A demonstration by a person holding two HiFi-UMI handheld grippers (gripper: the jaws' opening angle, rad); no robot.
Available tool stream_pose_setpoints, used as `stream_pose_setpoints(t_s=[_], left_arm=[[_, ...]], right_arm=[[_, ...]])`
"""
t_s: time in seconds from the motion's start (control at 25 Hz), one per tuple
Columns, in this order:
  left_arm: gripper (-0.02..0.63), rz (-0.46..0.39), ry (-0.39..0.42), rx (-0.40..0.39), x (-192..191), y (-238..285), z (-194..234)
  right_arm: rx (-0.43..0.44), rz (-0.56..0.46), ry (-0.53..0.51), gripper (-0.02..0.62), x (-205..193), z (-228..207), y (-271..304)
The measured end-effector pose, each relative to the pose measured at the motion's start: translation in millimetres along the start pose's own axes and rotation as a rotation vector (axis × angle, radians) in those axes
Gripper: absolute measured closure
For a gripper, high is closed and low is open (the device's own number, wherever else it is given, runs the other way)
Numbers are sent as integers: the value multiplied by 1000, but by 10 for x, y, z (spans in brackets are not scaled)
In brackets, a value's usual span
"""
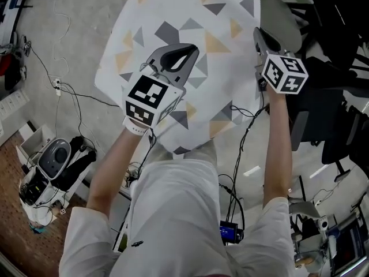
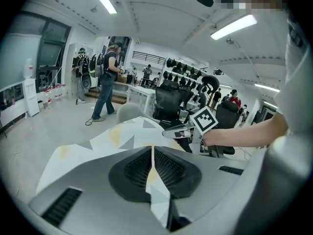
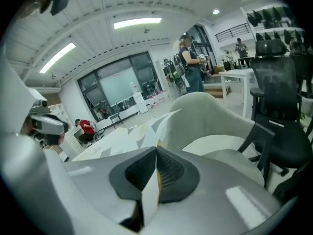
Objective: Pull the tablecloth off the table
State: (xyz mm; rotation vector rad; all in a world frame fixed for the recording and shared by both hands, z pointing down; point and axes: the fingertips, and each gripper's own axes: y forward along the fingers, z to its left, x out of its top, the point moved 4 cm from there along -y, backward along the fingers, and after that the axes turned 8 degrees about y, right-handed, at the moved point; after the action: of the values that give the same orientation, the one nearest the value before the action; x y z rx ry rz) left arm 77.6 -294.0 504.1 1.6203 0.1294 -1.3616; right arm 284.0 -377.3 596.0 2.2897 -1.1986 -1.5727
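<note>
Your left tool (image 2: 152, 155) was clamped shut on a fold of the white tablecloth with grey and yellow triangles (image 1: 196, 16) near the bench's near-left corner. The cloth lay spread over the whole bench. Your right tool (image 3: 156, 163) was pinched on the cloth's hem toward the near-right corner, just beside a pale grey upholstered chair (image 3: 220, 126). One grip per corner would likely let the cloth slide off evenly toward you. The bench itself was hidden under the cloth, and its far edge was cut off in the head view.
</note>
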Motion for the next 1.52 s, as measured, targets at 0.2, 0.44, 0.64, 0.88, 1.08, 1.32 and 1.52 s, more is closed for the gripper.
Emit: stream_pose_setpoints(t_s=[0.2, 0.44, 0.64, 0.88, 1.08, 1.32, 1.52], left_arm=[[460, 13, 146, -36, 206, 43, -6], [299, 52, 411, -112, 398, 204, 82], [258, 72, 477, -89, 559, 232, 399], [242, 0, 405, -135, 810, 100, 1089], [233, 182, 575, -254, 726, 82, 1489], [235, 410, 775, -372, 497, 204, 1504], [435, 443, 894, -303, 454, 164, 1473]], right_arm=[[109, -2, -178, 584, 100, 532, -217], [215, 27, -352, 584, 140, 1051, -416], [274, 21, -448, 584, 186, 1405, -622], [303, 29, -500, 584, 175, 1691, -788], [309, 35, -535, 584, 117, 1802, -866], [293, 44, -560, 584, 84, 1865, -897], [254, 42, -558, 583, 62, 1882, -929]])
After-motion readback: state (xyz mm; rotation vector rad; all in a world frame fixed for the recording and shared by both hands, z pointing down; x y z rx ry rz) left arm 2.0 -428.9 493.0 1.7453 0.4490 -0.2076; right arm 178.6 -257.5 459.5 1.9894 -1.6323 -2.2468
